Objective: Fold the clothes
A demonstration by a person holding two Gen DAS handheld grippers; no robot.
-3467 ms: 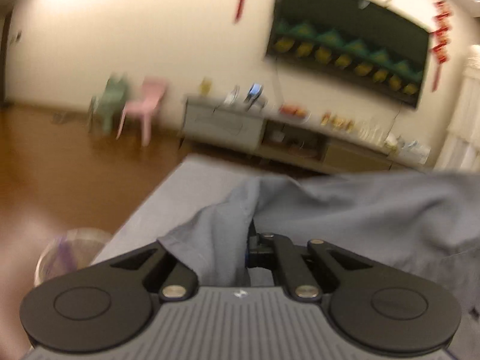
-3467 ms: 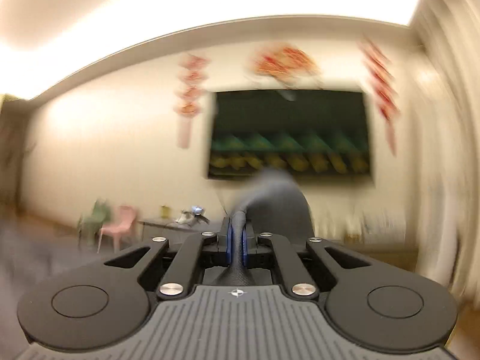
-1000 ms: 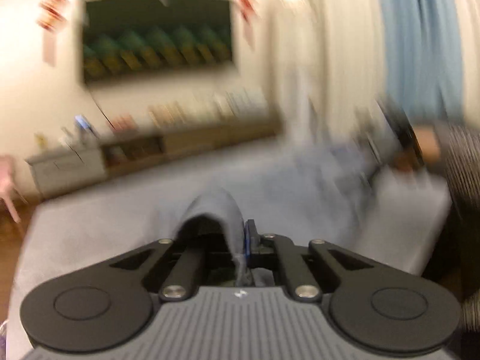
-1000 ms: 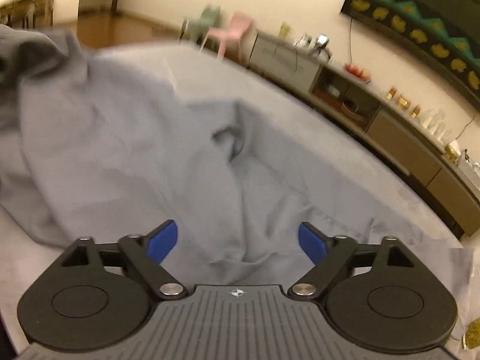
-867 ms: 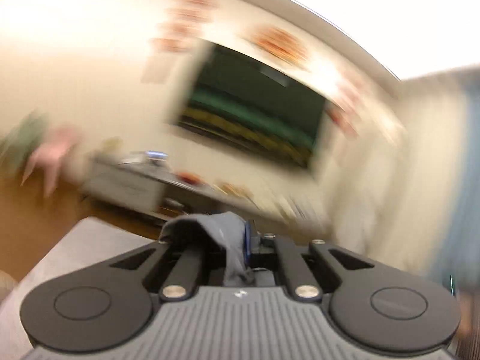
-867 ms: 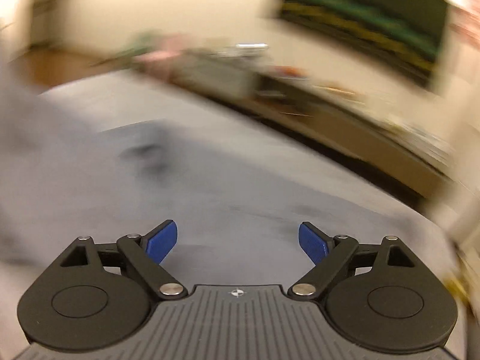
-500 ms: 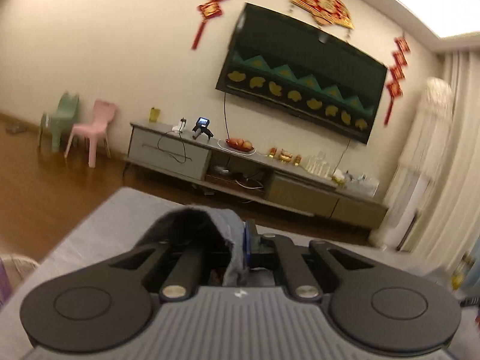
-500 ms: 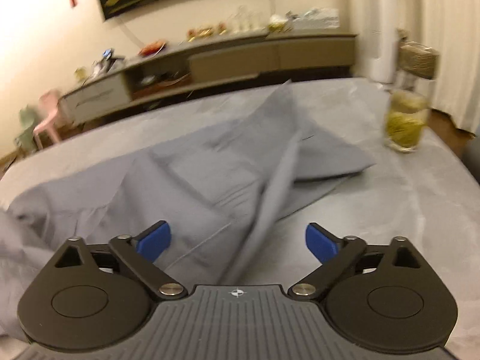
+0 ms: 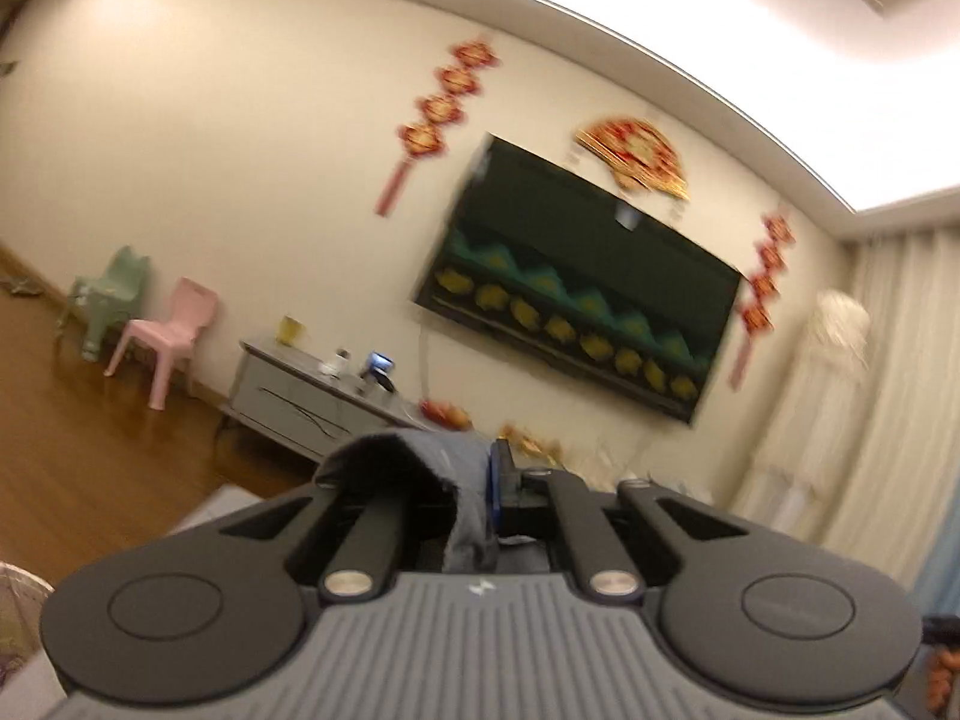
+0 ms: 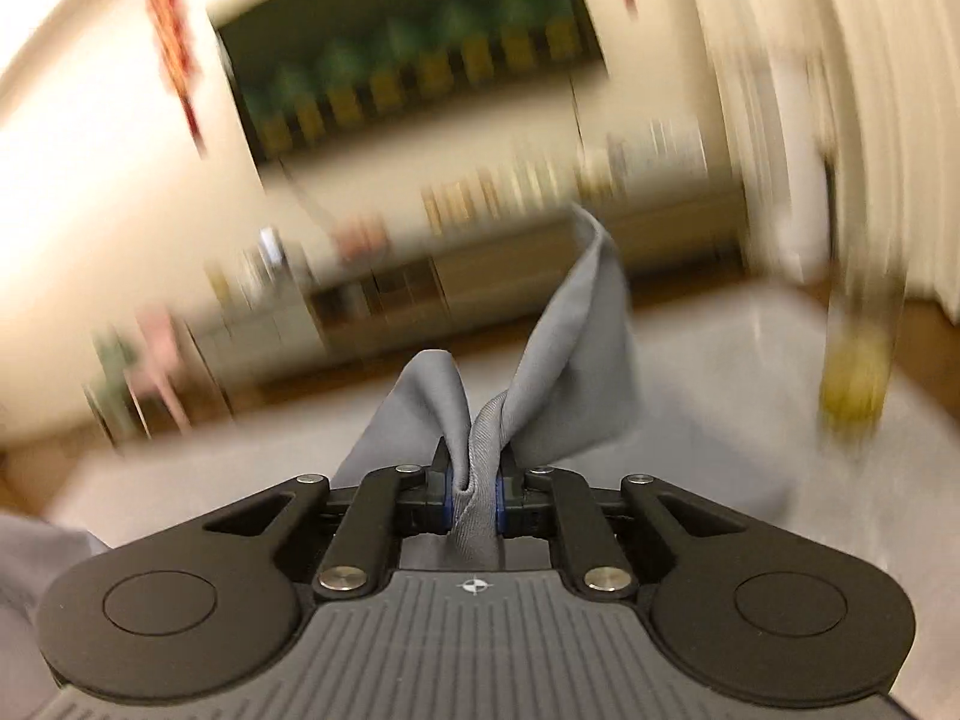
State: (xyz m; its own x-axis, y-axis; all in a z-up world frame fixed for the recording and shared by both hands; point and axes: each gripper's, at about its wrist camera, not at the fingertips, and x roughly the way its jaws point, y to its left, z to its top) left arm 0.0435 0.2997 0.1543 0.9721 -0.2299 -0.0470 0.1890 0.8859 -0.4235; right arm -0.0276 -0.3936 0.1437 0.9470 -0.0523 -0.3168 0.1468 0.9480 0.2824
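Observation:
The grey garment [image 9: 414,456] arches over the left finger of my left gripper [image 9: 489,480], which is shut on a fold of it and points level toward the wall. In the right wrist view, my right gripper [image 10: 474,492] has its jaws closing, the blue pads pressing a bunched fold of the same grey garment [image 10: 576,360]. One pointed corner of the cloth stands up above the jaws. The rest of the garment hangs below both grippers, mostly hidden. The right view is heavily blurred by motion.
A grey-covered surface [image 10: 720,420] lies below. A glass jar with yellow contents [image 10: 858,372] stands on it at the right. Ahead are a wall television [image 9: 576,300], a low cabinet [image 9: 300,396], two small chairs [image 9: 168,336] and curtains [image 9: 888,420].
My right gripper stood open over the spread garment, then closed on a fold and rose with it. The left gripper kept its hold, lifted and rolled.

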